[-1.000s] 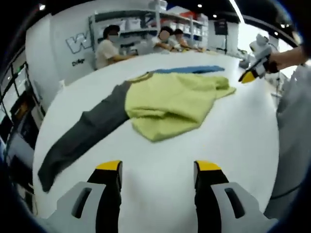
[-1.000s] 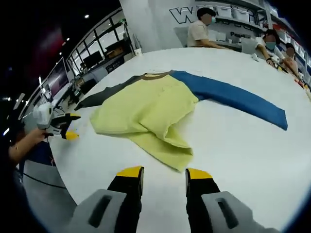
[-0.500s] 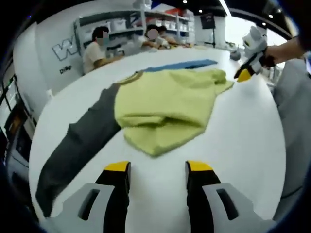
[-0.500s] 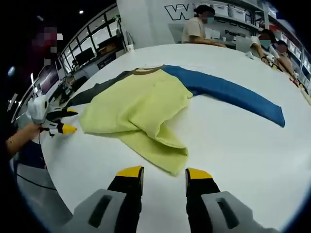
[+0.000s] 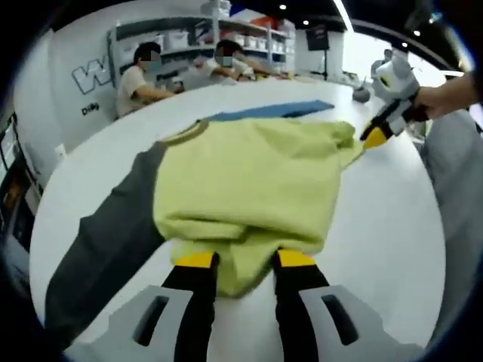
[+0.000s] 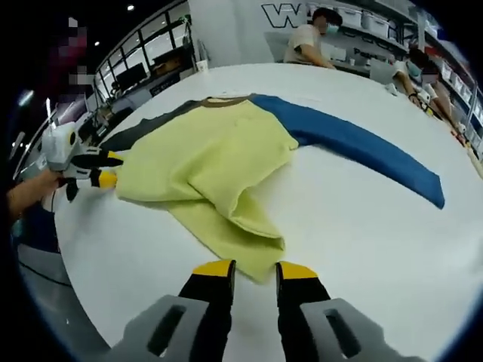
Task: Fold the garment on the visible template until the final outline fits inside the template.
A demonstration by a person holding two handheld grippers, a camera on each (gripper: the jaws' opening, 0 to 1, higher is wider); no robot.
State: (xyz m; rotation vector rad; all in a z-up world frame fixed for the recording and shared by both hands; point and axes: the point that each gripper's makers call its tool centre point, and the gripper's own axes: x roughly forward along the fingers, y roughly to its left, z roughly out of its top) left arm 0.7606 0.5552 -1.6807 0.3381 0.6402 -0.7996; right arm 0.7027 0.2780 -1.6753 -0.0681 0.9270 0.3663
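1. Lying crumpled on a round white table [image 6: 392,249] is a long-sleeved garment with a yellow-green body [image 5: 249,188], a dark grey sleeve [image 5: 98,241], a blue sleeve [image 6: 362,147] and a brown collar [image 6: 226,100]; the body is partly folded over itself, and both sleeves are spread out flat to opposite sides.
2. In the left gripper view, the left gripper [image 5: 245,260] is seen with its yellow-tipped black jaws set narrowly apart on either side of a fold at the near hem of the yellow-green body; whether the cloth is pinched cannot be told.
3. In the right gripper view, the right gripper [image 6: 254,269] is seen with its jaws nearly together, at the edge of a loose flap of the yellow-green cloth; a grip cannot be confirmed.
4. Each gripper is also seen from the other's view, held in a hand [image 5: 438,94] at the garment's far corner.
5. Seated people [image 6: 313,38] are seen at the table's far side, with shelving [image 5: 226,34] and a white wall bearing lettering [image 5: 87,75] behind them.
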